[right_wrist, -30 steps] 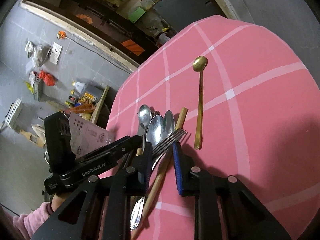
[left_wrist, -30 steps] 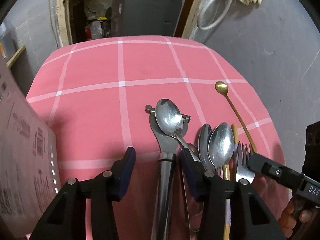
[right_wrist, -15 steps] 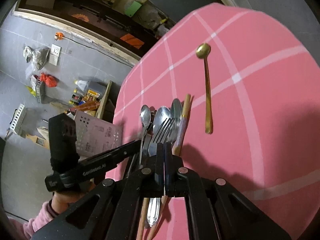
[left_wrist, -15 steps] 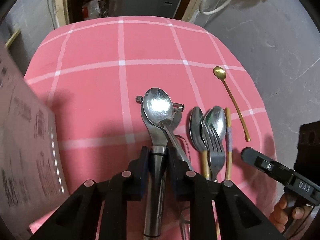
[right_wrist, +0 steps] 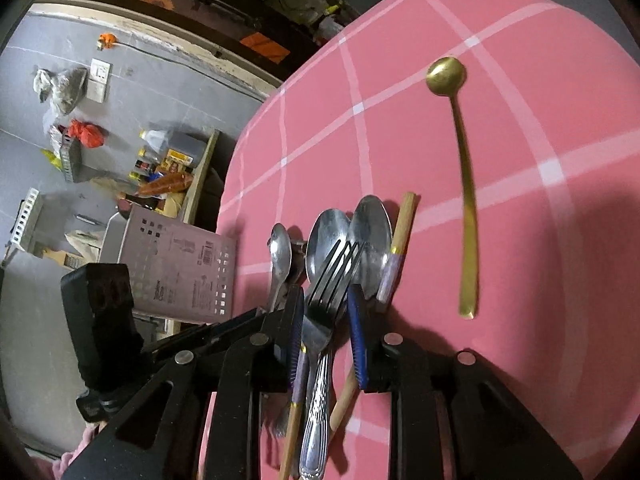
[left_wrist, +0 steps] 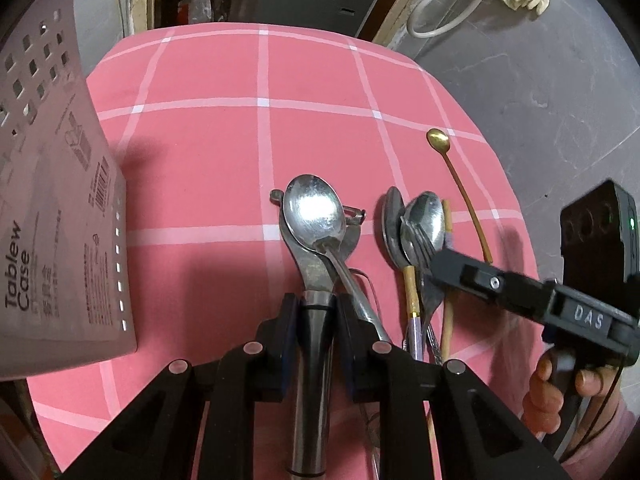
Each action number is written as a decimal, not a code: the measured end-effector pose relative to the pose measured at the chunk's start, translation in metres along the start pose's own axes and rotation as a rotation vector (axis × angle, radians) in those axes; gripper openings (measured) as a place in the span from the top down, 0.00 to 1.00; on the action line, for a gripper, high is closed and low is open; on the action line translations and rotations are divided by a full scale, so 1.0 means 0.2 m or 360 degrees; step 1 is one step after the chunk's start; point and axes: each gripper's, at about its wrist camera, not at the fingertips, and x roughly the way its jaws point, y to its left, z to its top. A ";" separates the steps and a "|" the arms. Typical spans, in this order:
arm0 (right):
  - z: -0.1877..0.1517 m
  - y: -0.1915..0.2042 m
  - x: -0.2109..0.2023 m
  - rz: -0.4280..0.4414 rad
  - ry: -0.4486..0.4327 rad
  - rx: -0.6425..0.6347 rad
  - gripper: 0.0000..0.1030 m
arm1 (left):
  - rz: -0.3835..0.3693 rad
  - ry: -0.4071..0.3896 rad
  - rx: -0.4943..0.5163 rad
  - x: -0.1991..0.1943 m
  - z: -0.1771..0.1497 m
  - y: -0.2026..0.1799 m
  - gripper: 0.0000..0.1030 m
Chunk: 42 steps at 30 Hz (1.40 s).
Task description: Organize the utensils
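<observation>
Two grippers work utensil pile on pink checked tablecloth. Left gripper clenched on dark handle of steel peeler, large spoon lying atop it. Right gripper parted, fingers straddling fork without pinching. Gold spoon lies apart, right. Tableware case stands left.

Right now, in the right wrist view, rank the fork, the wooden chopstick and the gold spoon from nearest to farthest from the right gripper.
1. Fork: between the right gripper fingers.
2. Wooden chopstick: just right of the fingers.
3. Gold spoon: alone, farther right on the pink cloth.
</observation>
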 end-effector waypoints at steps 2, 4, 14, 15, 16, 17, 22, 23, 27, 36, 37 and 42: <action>0.01 0.00 0.01 0.0012 0.0025 0.0023 0.90 | 0.0000 0.0026 0.0013 0.00 0.02 0.00 0.82; 0.01 0.00 0.01 0.0046 0.0025 0.0049 0.92 | -0.0004 0.0060 0.0025 0.00 0.03 0.01 0.82; -0.15 0.08 -0.26 0.0112 -0.0175 -0.0022 0.95 | 0.0116 -0.0014 0.0115 -0.12 -0.02 -0.06 0.83; -0.16 0.08 -0.28 0.0107 -0.0197 -0.0032 0.95 | 0.0134 -0.0039 0.0141 -0.14 -0.02 -0.08 0.83; -0.17 0.09 -0.32 0.0099 -0.0223 -0.0047 0.95 | 0.0153 -0.0063 0.0166 -0.17 -0.03 -0.09 0.83; -0.20 0.11 -0.35 0.0081 -0.0257 -0.0072 0.95 | 0.0169 -0.0090 0.0187 -0.21 -0.03 -0.10 0.83; -0.24 0.20 -0.48 0.0024 -0.0362 -0.0191 0.95 | 0.0362 -0.0257 0.0409 -0.37 -0.08 -0.18 0.83; -0.25 0.22 -0.50 0.0015 -0.0380 -0.0214 0.95 | 0.0388 -0.0293 0.0451 -0.41 -0.09 -0.19 0.83; -0.28 0.27 -0.58 -0.0010 -0.0432 -0.0276 0.96 | 0.0567 -0.0441 0.0722 -0.52 -0.14 -0.30 0.83; -0.28 0.41 -0.74 -0.0038 -0.0593 -0.0391 0.98 | 0.0428 -0.0613 0.0619 -0.68 -0.14 -0.29 0.83; -0.26 0.44 -0.76 -0.0029 -0.0619 -0.0417 0.98 | 0.0377 -0.0636 0.0576 -0.70 -0.13 -0.28 0.83; -0.20 0.57 -0.81 0.0013 -0.0680 -0.0513 0.98 | 0.0109 -0.0860 0.0319 -0.85 -0.09 -0.16 0.83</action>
